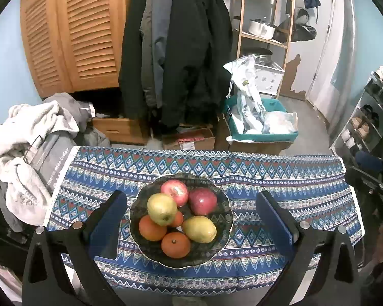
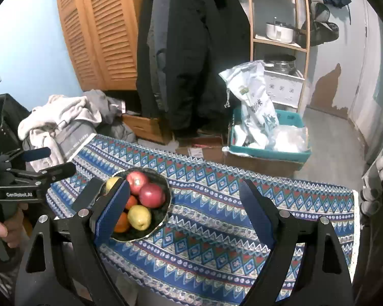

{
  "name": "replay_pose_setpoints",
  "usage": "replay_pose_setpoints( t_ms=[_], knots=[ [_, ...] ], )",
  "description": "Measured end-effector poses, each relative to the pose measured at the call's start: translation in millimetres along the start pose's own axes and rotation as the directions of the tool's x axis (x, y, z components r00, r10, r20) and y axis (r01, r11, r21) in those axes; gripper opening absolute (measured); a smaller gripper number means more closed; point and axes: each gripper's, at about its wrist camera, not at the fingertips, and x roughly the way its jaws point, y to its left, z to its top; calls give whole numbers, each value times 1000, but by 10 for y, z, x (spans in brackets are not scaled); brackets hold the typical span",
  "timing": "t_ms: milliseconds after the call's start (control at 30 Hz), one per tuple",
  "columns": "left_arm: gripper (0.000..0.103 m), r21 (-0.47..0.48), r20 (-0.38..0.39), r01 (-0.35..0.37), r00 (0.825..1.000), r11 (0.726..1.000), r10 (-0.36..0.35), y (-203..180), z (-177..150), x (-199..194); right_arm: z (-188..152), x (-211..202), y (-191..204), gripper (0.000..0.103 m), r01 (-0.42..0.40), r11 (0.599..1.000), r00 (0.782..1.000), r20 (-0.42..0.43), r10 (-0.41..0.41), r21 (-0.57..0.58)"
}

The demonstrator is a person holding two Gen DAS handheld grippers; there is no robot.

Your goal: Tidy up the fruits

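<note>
Fruit piled in a dark bowl [image 1: 224,205] on the patterned cloth [image 1: 293,186], framed by the wide, empty left gripper [image 1: 191,219], likely lined up for a pick; right gripper [image 2: 186,211] also spread, holding nothing, over bare cloth beside.
</note>
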Motion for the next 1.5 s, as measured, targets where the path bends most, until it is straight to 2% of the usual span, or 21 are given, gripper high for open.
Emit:
replay_pose_setpoints(
  t_ms=[1067, 1267, 1500],
  knots=[
    [102, 9, -7, -29, 1000, 1000, 29, -30, -20, -14, 7, 15, -11, 86, 4, 1000, 1000, -16, -4, -21],
    [102, -4, -37, -34, 999, 999, 34, -7, -26, 27, -2, 19, -25, 86, 9, 1000, 1000, -16, -9, -20],
    [102, -1, -34, -47, 998, 999, 47, -34, -45, 12, -12, 16, -31, 86, 12, 1000, 1000, -16, -12, -21]
  ],
)
